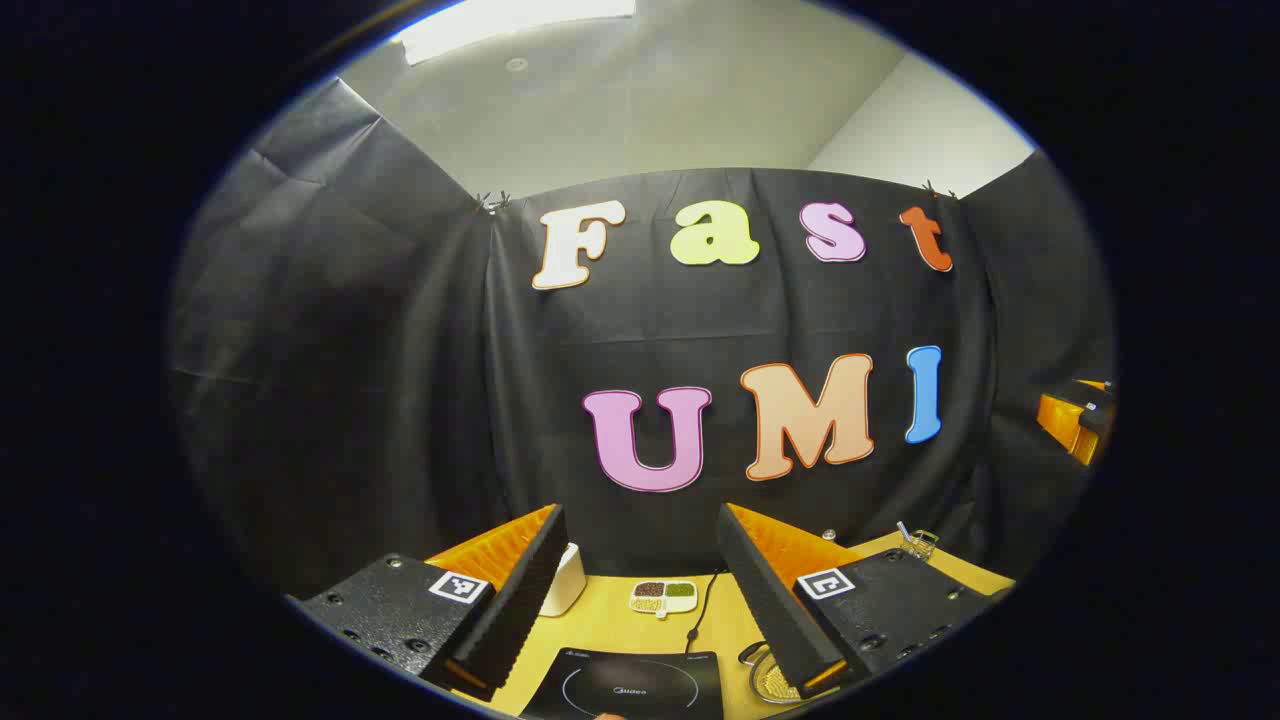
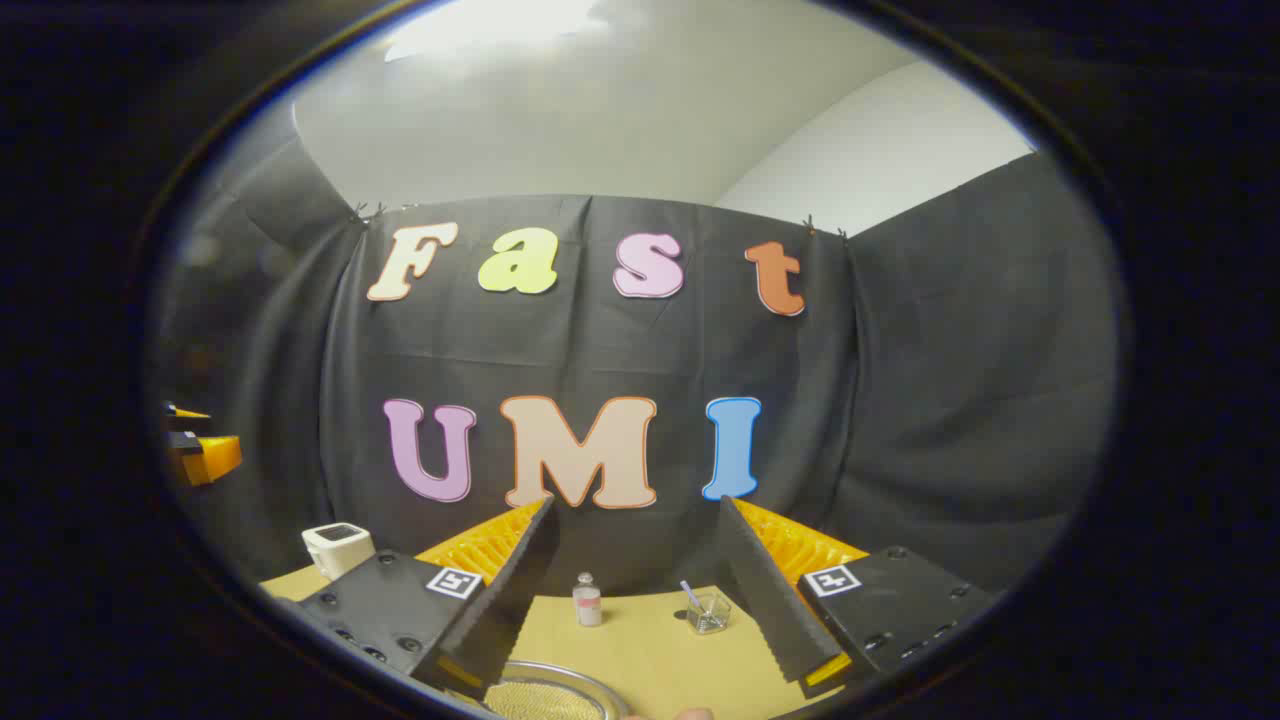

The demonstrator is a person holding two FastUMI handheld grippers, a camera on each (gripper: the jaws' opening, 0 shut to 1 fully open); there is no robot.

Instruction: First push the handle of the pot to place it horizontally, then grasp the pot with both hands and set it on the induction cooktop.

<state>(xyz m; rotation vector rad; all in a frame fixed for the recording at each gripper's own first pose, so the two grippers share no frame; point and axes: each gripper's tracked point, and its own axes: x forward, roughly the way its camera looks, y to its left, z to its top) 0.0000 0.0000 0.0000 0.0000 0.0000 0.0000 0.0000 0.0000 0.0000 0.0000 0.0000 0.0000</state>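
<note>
Left gripper: fingers spread wide, nothing between them, raised above the yellow table. Induction cooktop: dark slab with a ring mark, low between the fingers. Pot: metal rim just right of the cooktop, partly behind the right finger. Small dish of coloured grains and a white box: farther back. Right gripper: likewise spread and empty. Pot rim: below its left finger. Small bottle and clear cup: upright near the back wall, apart. White device: far left.
</note>
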